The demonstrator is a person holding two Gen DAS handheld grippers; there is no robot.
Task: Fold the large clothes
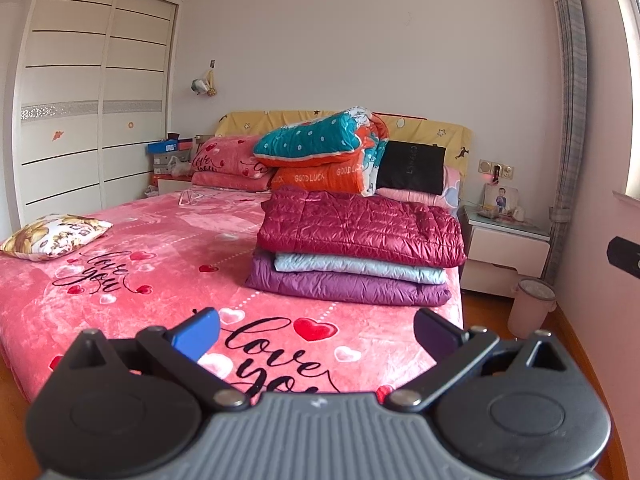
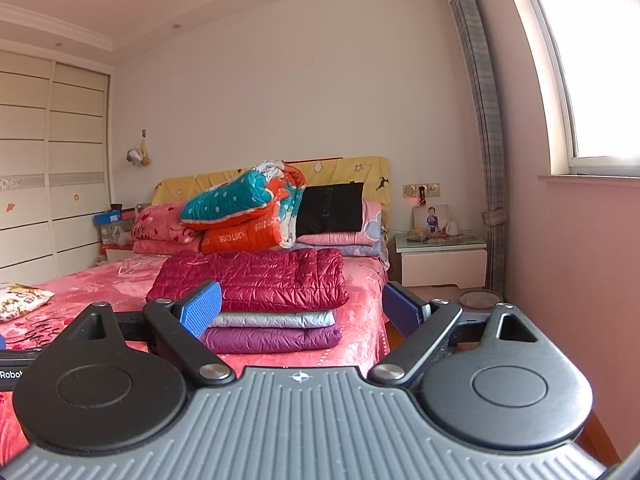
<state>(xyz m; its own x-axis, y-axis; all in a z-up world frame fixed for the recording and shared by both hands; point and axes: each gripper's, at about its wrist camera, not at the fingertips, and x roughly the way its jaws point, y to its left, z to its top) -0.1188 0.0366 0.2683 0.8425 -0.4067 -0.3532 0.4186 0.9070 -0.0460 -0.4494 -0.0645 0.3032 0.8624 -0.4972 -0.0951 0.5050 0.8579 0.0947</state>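
A stack of three folded quilted jackets lies on the pink bed (image 1: 132, 264) near its right edge: a dark red jacket (image 1: 360, 224) on top, a pale blue-grey jacket (image 1: 360, 266) in the middle, a purple jacket (image 1: 348, 286) at the bottom. In the right wrist view the same dark red jacket (image 2: 256, 280), grey jacket (image 2: 276, 319) and purple jacket (image 2: 276, 338) show. My left gripper (image 1: 316, 334) is open above the bed's foot, short of the stack, holding nothing. My right gripper (image 2: 302, 314) is open too, held in front of the stack and apart from it.
Folded quilts (image 1: 324, 152) and pink pillows (image 1: 228, 160) pile at the headboard. A small patterned cushion (image 1: 52, 236) lies at the bed's left. A nightstand (image 1: 508, 244) and a pink bin (image 1: 530, 306) stand right of the bed, a wardrobe (image 1: 92, 100) at left.
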